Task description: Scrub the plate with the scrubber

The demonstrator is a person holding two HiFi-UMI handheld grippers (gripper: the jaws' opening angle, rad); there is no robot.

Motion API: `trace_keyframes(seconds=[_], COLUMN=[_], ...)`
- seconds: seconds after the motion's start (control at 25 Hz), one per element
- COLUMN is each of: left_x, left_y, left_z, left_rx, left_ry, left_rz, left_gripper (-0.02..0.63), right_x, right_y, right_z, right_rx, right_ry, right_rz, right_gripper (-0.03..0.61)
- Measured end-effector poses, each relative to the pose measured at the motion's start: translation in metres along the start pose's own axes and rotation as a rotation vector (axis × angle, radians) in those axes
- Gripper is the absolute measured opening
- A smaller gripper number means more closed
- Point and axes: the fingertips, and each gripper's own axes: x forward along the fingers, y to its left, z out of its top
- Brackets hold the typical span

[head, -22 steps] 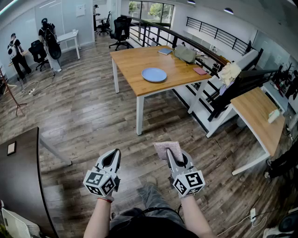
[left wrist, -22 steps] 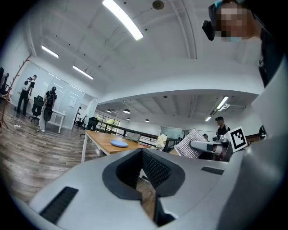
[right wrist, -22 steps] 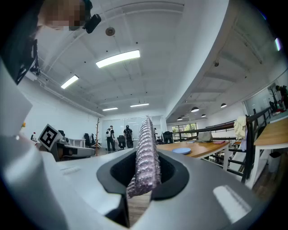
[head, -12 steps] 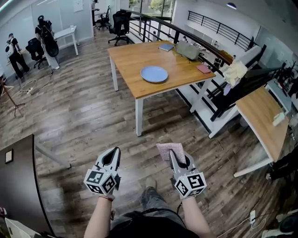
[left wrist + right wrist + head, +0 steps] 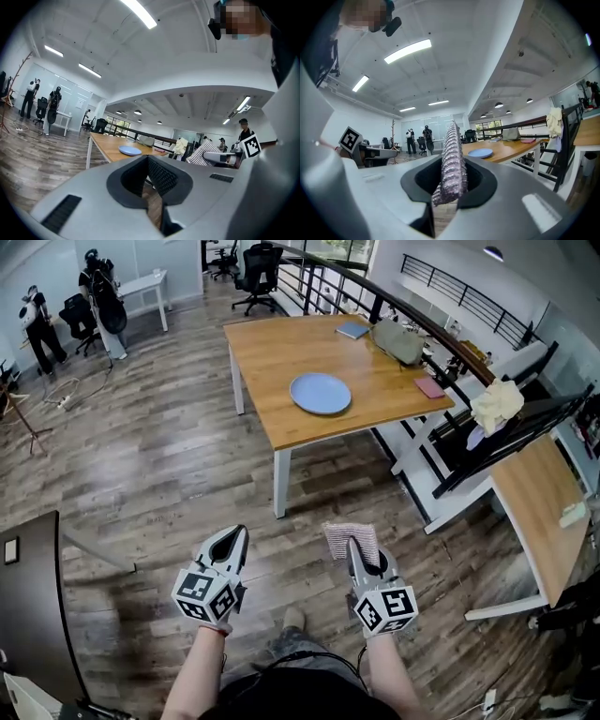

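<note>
**Surface and Material Findings**

The scrubber (image 5: 452, 161) is presenting as a coarse, knitted cloth with a faint glittering thread, and is looking rough. The plate (image 5: 320, 393) is showing a smooth, pale blue face with a low sheen. The table (image 5: 272, 352) is showing a smooth, matt wooden top on white-painted legs. The floor (image 5: 169, 465) is reading as wood-grain planking, glossy enough to be throwing back light in streaks. The left gripper (image 5: 232, 538) and right gripper (image 5: 354, 547) are both showing matt grey plastic shells. The left gripper's pads (image 5: 161, 177) are displaying a black, cross-hatched, rubber-like texture.
</note>
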Motion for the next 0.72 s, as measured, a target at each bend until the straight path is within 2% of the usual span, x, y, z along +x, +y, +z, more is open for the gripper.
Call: trace_keyframes(seconds=[0.4, 0.72], left_x=[0.089, 0.118], left_y=[0.008, 0.003], left_z=[0.022, 0.004], left_rx=[0.055, 0.057], left_ry=[-0.032, 0.022], left_rz=[0.026, 0.013], left_gripper=[-0.003, -0.003], right_x=[0.067, 0.076], right_y=[-0.062, -0.092], right_z=[0.016, 0.002], right_rx=[0.037, 0.100], right_ry=[-0.039, -0.012], right_rz=[0.046, 0.031], right_gripper=[0.078, 0.078])
